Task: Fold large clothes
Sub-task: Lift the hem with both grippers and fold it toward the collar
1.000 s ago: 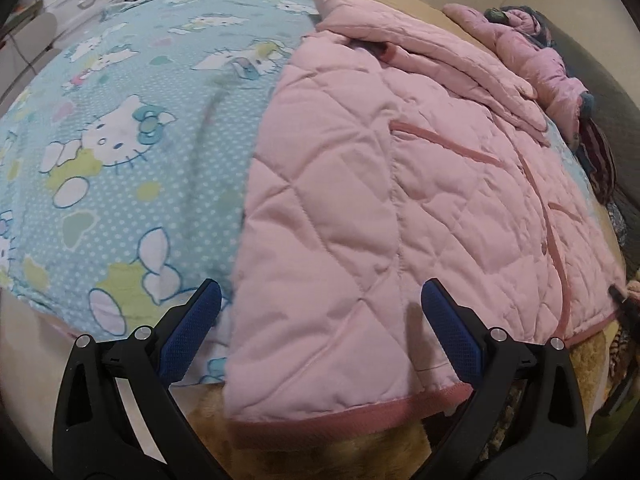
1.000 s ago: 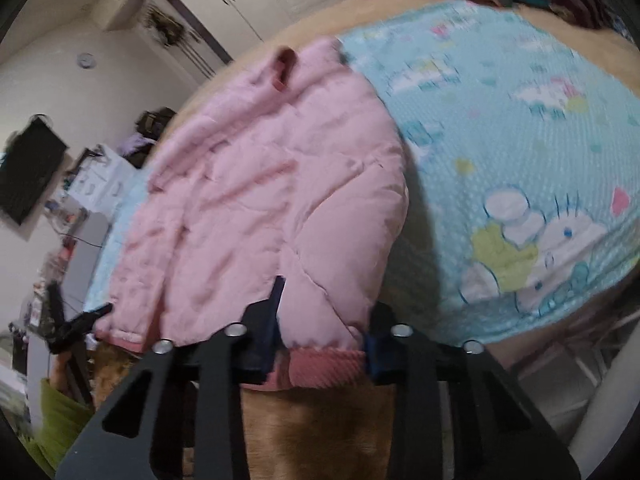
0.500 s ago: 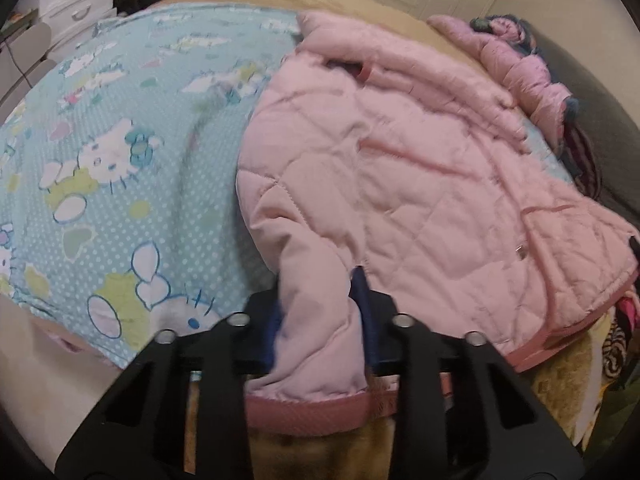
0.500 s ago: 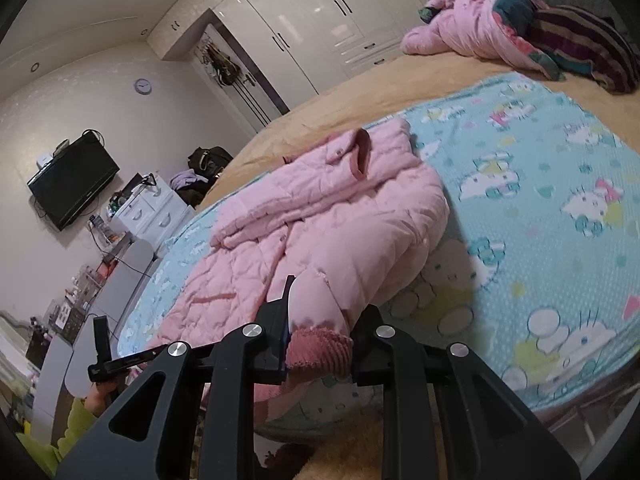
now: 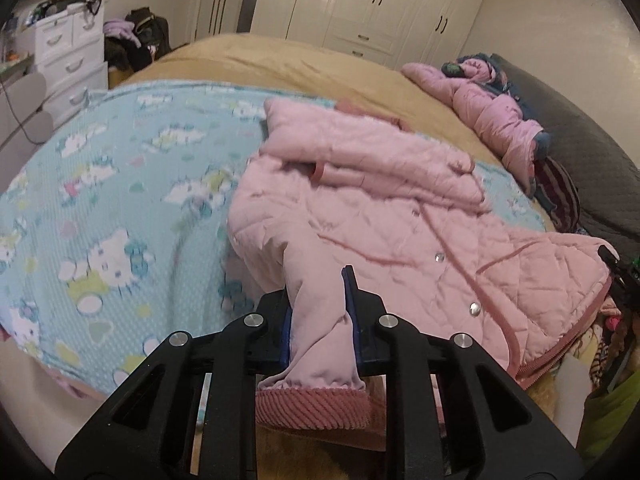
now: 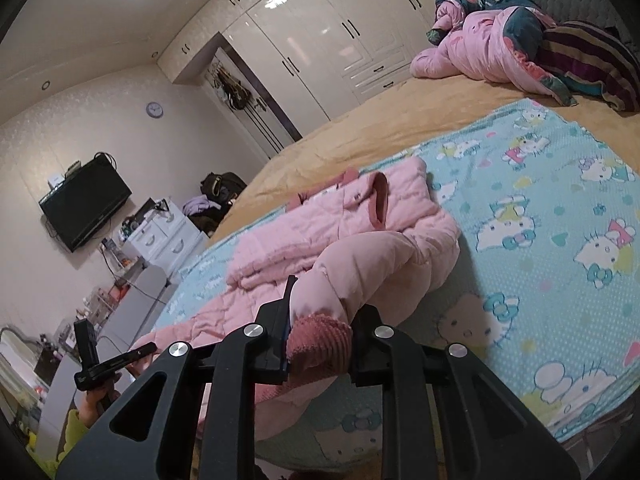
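A pink quilted jacket (image 5: 380,216) lies spread on a blue cat-print blanket (image 5: 120,184) on the bed. My left gripper (image 5: 318,292) is closing its jaws on one bottom corner of the jacket. The blue pads press the fabric, and the ribbed hem (image 5: 312,404) hangs below them. In the right wrist view, my right gripper (image 6: 326,308) is shut on the other ribbed corner (image 6: 318,344) of the jacket (image 6: 320,224). Both corners are raised off the bed. The left gripper (image 6: 86,344) shows at the lower left, held by a hand.
A heap of pink and dark bedding (image 6: 512,40) lies at the head of the tan bed (image 5: 280,60). White wardrobes (image 6: 320,48) fill the far wall. White drawers (image 5: 68,60) and a wall television (image 6: 84,208) stand on the left side.
The left gripper's jaws closed from wide open onto the jacket's corner. Both grippers rose with their corners, so the views now take in more of the room.
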`<control>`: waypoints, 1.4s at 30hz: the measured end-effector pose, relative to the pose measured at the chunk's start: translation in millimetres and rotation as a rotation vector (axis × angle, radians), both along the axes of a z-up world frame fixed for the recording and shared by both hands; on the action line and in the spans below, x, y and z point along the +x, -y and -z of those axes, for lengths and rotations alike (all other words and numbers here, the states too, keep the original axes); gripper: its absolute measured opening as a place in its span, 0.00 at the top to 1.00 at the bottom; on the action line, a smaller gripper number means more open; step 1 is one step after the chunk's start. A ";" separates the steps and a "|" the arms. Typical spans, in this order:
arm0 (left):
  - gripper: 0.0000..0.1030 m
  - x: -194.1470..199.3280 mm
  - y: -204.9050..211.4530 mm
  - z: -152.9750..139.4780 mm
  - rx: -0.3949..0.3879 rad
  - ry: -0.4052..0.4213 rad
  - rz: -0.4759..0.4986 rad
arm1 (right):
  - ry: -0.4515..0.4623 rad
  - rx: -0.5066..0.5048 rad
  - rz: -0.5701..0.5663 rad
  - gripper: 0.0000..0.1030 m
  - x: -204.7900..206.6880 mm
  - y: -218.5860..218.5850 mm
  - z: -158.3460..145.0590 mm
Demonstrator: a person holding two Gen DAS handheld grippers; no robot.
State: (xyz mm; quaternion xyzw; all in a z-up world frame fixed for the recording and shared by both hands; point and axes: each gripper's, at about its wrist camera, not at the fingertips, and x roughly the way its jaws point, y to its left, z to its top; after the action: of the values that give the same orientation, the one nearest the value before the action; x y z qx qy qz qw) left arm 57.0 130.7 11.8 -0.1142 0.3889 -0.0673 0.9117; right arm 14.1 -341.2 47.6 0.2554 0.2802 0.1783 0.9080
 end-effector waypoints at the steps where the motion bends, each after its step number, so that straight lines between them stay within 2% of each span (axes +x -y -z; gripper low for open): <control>1: 0.87 1.9 -0.4 -3.6 -0.003 0.009 0.000 | 0.002 0.005 0.007 0.82 2.0 0.9 -2.3; 8: 0.87 21.9 -2.7 -30.7 -0.018 0.073 0.014 | 0.005 0.014 0.069 0.82 19.6 1.8 -20.7; 20: 0.87 48.0 -11.6 -48.2 -0.077 0.130 0.042 | -0.017 -0.067 0.135 0.82 46.3 -16.0 -47.9; 31: 0.87 59.8 -5.2 -62.7 -0.047 0.162 0.042 | 0.007 -0.085 0.145 0.82 63.4 -20.6 -60.3; 42: 0.87 98.8 -8.5 -79.6 -0.018 0.187 0.015 | 0.050 -0.055 0.128 0.82 105.7 -13.7 -76.2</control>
State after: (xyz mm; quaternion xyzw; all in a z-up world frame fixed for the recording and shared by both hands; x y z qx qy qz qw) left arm 155.9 139.2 91.4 -0.1127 0.3025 -0.0877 0.9424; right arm 119.9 -327.6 123.8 0.2431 0.2453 0.1183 0.9310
